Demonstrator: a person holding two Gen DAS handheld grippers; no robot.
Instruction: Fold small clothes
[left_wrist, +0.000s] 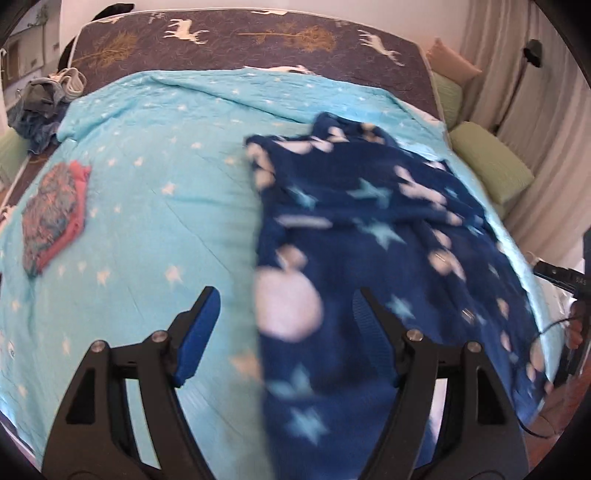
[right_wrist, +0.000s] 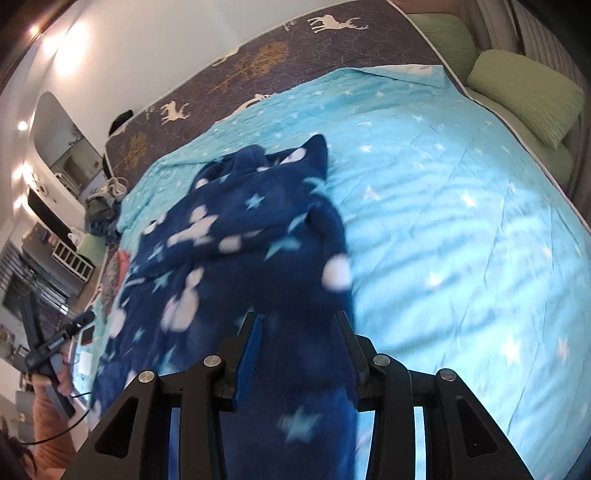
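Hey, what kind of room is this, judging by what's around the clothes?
Most likely a bedroom in a home. The clothes lie on a wide bed with a light blue star quilt over a deer-print mattress, green pillows sit along one side, and curtains hang behind them.

On the bed's quilt (left_wrist: 155, 155), a star-print garment (left_wrist: 369, 229) lies right; a folded pile (left_wrist: 55, 210) left; behind it, seemingly, crumpled clothes (left_wrist: 40, 107).
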